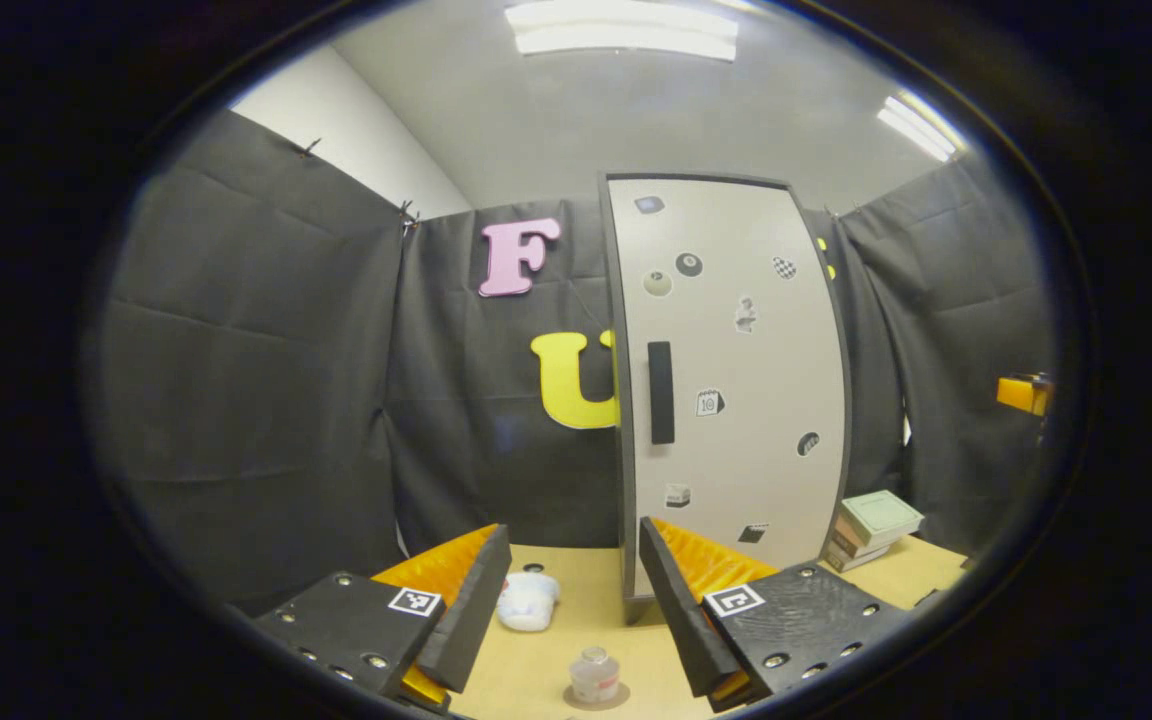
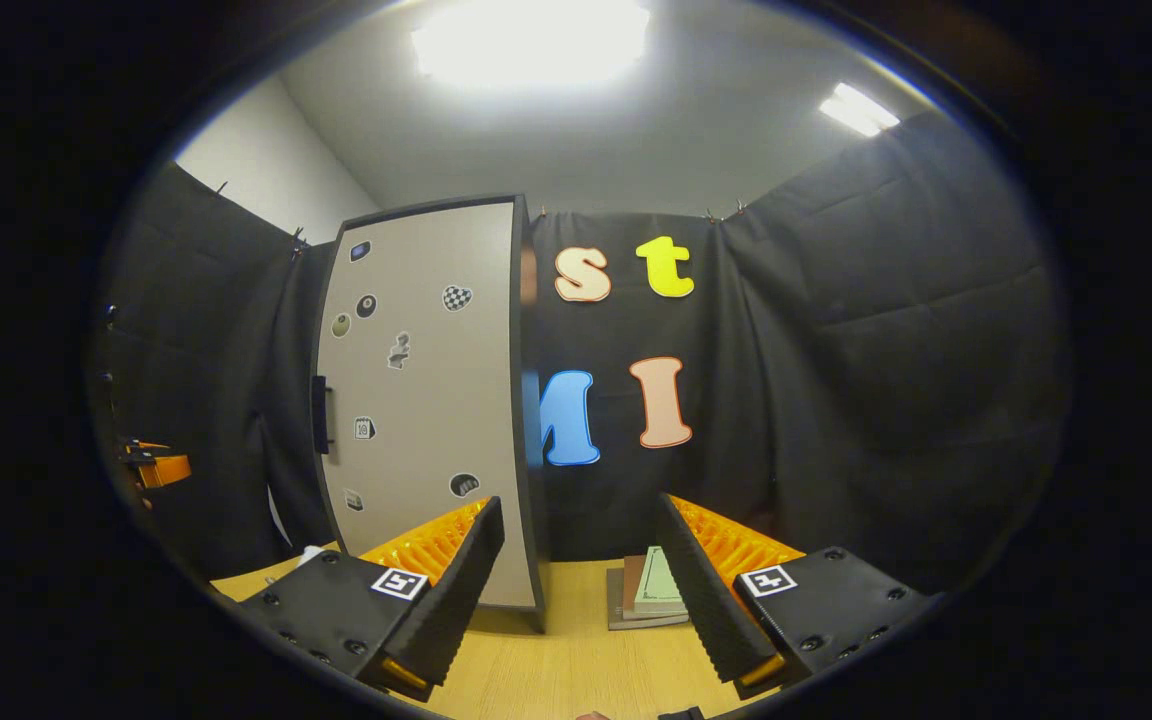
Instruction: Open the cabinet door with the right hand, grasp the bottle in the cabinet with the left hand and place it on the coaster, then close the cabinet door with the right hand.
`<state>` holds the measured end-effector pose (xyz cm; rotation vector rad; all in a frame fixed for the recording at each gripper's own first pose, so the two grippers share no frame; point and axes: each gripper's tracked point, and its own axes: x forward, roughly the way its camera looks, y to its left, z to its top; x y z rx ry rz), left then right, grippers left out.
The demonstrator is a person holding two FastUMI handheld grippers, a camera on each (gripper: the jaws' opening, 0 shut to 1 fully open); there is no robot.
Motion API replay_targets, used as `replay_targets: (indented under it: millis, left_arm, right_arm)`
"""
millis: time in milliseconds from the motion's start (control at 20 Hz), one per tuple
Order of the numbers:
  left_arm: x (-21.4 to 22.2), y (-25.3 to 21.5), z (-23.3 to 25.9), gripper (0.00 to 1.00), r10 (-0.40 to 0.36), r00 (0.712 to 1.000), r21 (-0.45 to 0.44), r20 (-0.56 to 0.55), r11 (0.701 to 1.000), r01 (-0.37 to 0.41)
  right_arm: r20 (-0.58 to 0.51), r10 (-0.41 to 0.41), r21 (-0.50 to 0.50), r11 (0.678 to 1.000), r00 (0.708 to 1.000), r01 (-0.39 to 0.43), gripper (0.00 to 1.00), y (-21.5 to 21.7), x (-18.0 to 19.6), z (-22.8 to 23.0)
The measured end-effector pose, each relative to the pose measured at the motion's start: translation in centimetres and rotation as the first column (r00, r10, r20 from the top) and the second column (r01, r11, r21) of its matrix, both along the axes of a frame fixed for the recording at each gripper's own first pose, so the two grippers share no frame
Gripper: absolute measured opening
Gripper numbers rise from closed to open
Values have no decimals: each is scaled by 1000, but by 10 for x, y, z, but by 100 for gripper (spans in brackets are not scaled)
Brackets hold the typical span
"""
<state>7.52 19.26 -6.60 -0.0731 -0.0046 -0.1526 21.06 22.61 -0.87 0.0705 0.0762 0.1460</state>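
Observation:
The tall white cabinet stands on the wooden table with its door shut; a dark vertical handle sits near the door's left edge. A small clear bottle stands upright on a round brown coaster on the table, low between my left gripper's fingers. My left gripper is open and holds nothing. In the right gripper view the cabinet is to the left, its handle on the far edge. My right gripper is open and empty, well short of the cabinet.
A crumpled white object lies on the table left of the cabinet. A stack of books lies to the cabinet's right. Black cloth walls close in the booth. The other gripper shows at the edge.

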Motion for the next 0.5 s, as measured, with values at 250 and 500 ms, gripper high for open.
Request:
replay_targets:
  millis: [250, 500]
  left_arm:
    - [-3, 9, -2, 80, 4, 1000, -7, 0, 1000, -4]
    - [-7, 22, -3, 80, 20, 1000, -11, 2, 1000, -20]
  right_arm:
    - [12, 4, -15, 1000, 1000, -4, 97, 3, -1, 5]
    - [12, 16, -20, 1000, 1000, -16, 92, 9, -1, 6]
